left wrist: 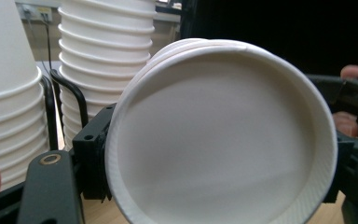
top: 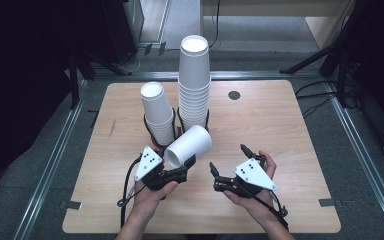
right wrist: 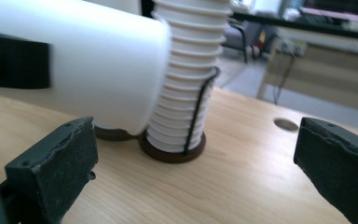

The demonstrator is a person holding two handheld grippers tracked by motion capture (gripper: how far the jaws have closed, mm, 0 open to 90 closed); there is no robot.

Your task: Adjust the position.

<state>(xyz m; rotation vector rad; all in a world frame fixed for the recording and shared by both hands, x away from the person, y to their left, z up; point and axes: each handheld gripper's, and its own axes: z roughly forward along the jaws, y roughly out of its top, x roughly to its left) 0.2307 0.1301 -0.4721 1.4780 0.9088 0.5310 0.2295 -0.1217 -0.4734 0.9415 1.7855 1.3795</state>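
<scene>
Sideways, white cup (top: 188, 145) in left tool (top: 179, 170).

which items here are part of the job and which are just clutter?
In the job:
- paper cup, lying sideways, clamped in the left gripper
- short cup stack in its wire holder
- tall cup stack in its wire holder
- right gripper, open, holding nothing

Lying about:
- round hole in the table
- floor cables
</scene>
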